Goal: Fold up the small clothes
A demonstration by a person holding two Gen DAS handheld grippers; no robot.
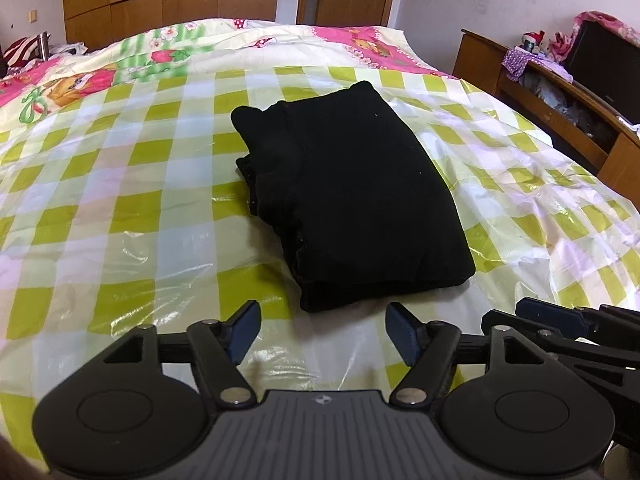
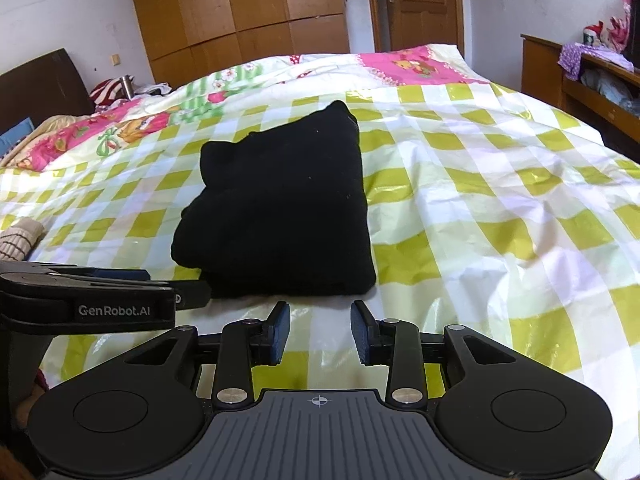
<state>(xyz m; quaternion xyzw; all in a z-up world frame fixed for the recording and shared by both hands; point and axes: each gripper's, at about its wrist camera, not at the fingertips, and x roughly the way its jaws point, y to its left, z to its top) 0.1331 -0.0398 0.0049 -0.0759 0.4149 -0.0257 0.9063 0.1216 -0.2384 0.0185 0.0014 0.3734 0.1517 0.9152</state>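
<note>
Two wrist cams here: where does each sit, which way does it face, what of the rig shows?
Left wrist: on the left gripper, looking forward and down across the bed at the folded black garment; its own open jaws show, empty, plus the right gripper at the right edge.
Right wrist: on the right gripper, facing the same way; own jaws apart, empty, with the left gripper at the left edge.
Shared: the garment, green checked plastic sheet, wooden wardrobe, door.

Green-checked plastic sheet (image 1: pixel 120 208), floral quilt (image 1: pixel 80 76), wooden wardrobe (image 2: pixel 240 12), door (image 2: pixel 420 0), perhaps a television (image 1: pixel 608 68)
</note>
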